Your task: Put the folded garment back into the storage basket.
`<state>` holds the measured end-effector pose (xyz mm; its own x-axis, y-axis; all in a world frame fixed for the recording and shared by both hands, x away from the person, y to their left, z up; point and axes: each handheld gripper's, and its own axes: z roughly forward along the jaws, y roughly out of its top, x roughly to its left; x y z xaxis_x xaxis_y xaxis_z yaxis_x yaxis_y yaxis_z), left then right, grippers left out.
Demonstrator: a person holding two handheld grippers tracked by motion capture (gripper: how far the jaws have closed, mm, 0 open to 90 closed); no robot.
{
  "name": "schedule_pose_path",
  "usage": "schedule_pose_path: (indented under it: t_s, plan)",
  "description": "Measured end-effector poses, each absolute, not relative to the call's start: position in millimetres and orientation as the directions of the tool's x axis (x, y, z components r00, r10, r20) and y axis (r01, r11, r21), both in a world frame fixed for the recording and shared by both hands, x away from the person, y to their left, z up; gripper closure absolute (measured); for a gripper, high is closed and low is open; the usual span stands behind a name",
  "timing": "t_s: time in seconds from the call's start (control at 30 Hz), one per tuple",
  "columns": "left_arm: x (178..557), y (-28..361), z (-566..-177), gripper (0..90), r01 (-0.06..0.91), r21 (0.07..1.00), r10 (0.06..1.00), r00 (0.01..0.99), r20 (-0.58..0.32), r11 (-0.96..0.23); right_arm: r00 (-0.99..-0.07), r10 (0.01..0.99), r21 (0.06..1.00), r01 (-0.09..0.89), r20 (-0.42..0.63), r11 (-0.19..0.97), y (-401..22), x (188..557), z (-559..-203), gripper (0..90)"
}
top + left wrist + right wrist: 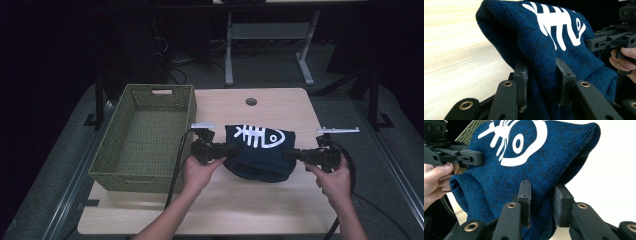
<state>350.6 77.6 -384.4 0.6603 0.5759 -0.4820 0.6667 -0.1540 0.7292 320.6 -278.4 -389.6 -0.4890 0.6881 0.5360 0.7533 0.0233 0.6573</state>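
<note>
A folded dark blue knit garment (pixel 260 152) with a white fish-skeleton print hangs just above the light wooden table (pixel 210 210), held from both sides. My left gripper (pixel 230 150) is shut on its left edge, and the left gripper view shows the blue knit (pixel 554 50) pinched between the black jaws of that gripper (pixel 541 85). My right gripper (pixel 291 154) is shut on the right edge; in the right gripper view the knit (pixel 529 170) runs between this gripper's (pixel 541 202) jaws. The garment's lower fold sags toward the table.
A green woven basket (pixel 112 160) stands on the table's left side, close to my left hand. A round hole (pixel 251 101) marks the table's far edge. Beyond the table are desk legs and cables on a dark floor.
</note>
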Motion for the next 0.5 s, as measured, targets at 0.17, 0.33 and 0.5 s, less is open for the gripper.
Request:
schedule_pose_path:
  t_s: [0.17, 0.33, 0.5]
  plan:
    - [353.6, 80.1, -378.2, 67.0, 0.670, 0.727, 0.559, 0.665, -0.496, -0.151, -0.491, 0.674, 0.658, 0.753, 0.552, 0.009, -279.3, 319.7, -382.2, 71.0]
    - [355.3, 82.8, -372.2, 67.0, 0.669, 0.728, 0.550, 0.668, -0.500, -0.150, -0.502, 0.664, 0.667, 0.745, 0.554, 0.007, -279.0, 319.8, -373.9, 71.0]
    - [357.0, 88.1, -365.3, 67.0, 0.668, 0.730, 0.544, 0.671, -0.504, -0.148, -0.512, 0.657, 0.676, 0.737, 0.553, 0.005, -275.3, 320.5, -364.7, 71.0]
